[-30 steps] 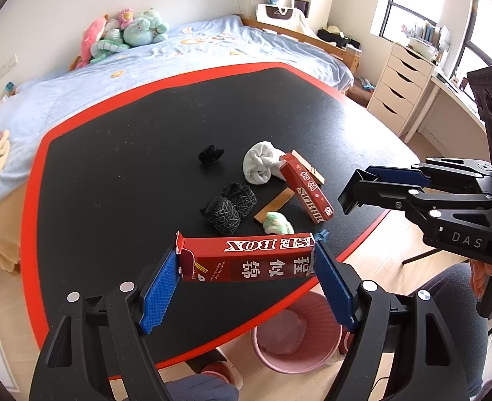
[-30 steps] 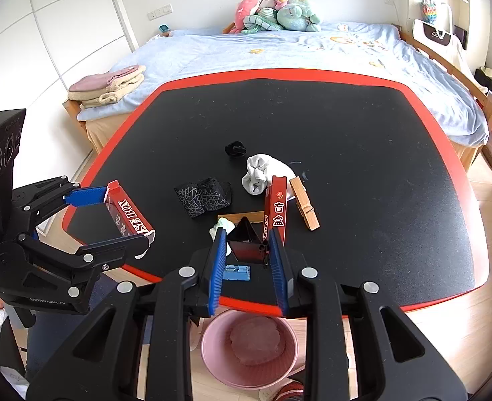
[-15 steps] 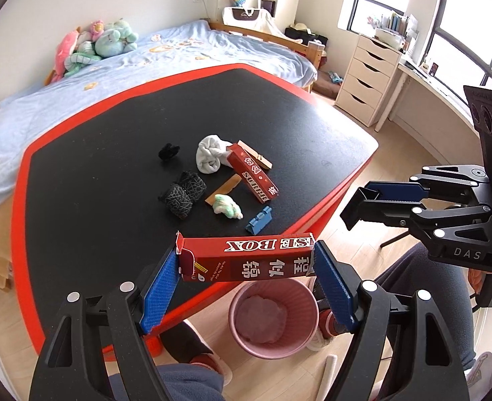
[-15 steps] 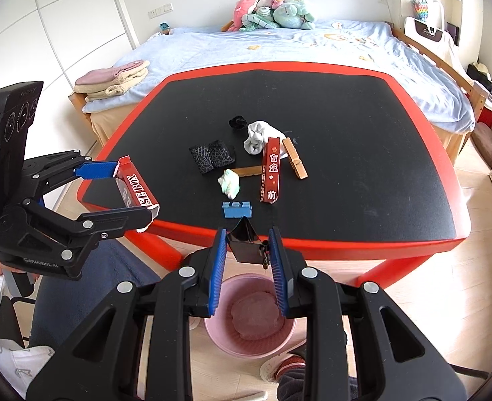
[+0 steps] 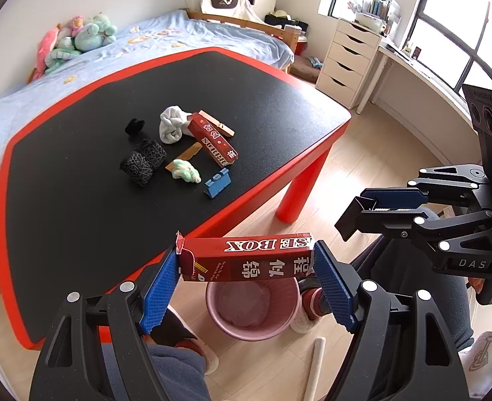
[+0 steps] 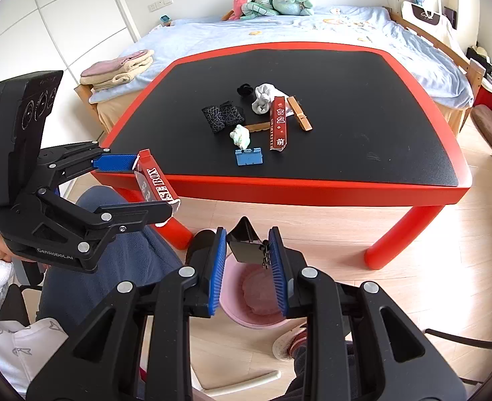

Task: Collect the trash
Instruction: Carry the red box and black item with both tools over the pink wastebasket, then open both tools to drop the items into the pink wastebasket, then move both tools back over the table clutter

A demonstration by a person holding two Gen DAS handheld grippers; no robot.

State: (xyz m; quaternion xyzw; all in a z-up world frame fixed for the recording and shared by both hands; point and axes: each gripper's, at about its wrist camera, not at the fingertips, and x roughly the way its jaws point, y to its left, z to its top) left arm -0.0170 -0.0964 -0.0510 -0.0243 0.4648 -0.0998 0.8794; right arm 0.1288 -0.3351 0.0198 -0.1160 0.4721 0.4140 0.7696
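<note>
My left gripper (image 5: 246,264) is shut on a long red box (image 5: 242,260), held crosswise by its ends above the pink bin (image 5: 252,307) on the floor. It also shows in the right wrist view (image 6: 155,183). My right gripper (image 6: 247,254) is shut on a black binder clip (image 6: 246,247), held above the pink bin (image 6: 259,297). On the black table (image 5: 79,167) lie a second red box (image 5: 212,140), a blue clip (image 5: 216,183), a green-white wad (image 5: 186,170), black socks (image 5: 142,163), a white sock (image 5: 172,127) and a wooden clothespin (image 5: 217,123).
The table has a red rim (image 6: 279,183) and red legs (image 6: 399,237). A bed (image 6: 279,30) with plush toys stands behind it. White drawers (image 5: 346,63) stand at the far right. The person's legs and shoes are beside the bin.
Both grippers have pulled back from the table and now hang over the floor above the pink bin, each still holding its item.
</note>
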